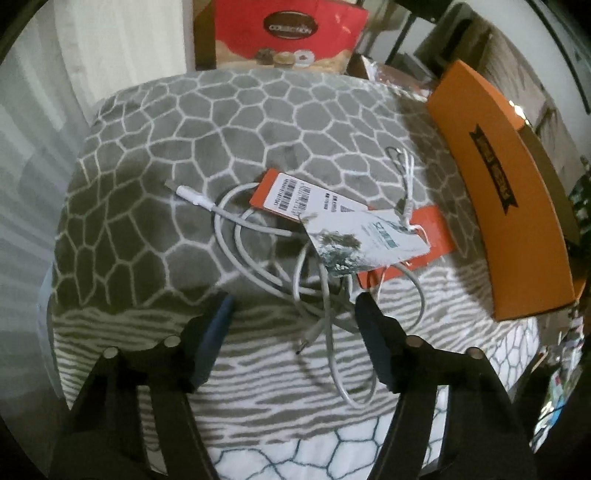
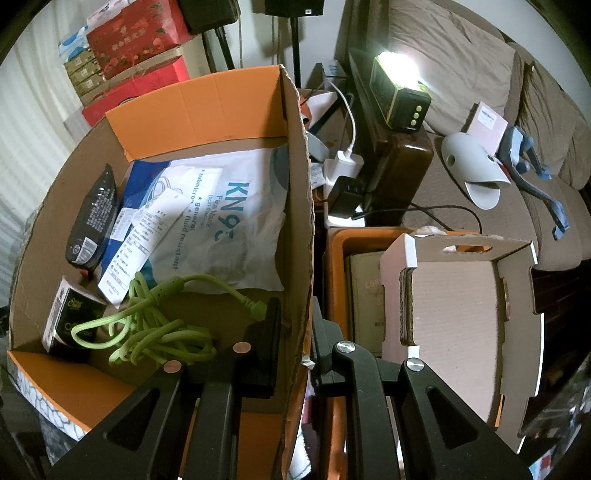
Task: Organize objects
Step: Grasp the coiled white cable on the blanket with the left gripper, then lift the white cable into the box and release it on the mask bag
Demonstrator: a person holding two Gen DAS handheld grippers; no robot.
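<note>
In the left wrist view a tangled white USB cable (image 1: 295, 273) lies on a grey patterned blanket (image 1: 221, 122) with orange-and-white paper tags (image 1: 332, 218) on top of it. My left gripper (image 1: 293, 306) is open just above the near end of the cable, holding nothing. In the right wrist view my right gripper (image 2: 295, 332) is shut on the right wall of an orange cardboard box (image 2: 295, 206). The box holds a green cable (image 2: 147, 325), a KN95 mask pack (image 2: 229, 221), a black pouch (image 2: 92, 218) and a small dark box (image 2: 70, 317).
The orange box's outer side (image 1: 498, 192) stands at the right of the blanket. A red gift box (image 1: 284, 33) stands behind. Right of the box are a white cardboard carrier (image 2: 461, 325), chargers (image 2: 343, 166), a lit lamp (image 2: 399, 92) and a sofa (image 2: 480, 74).
</note>
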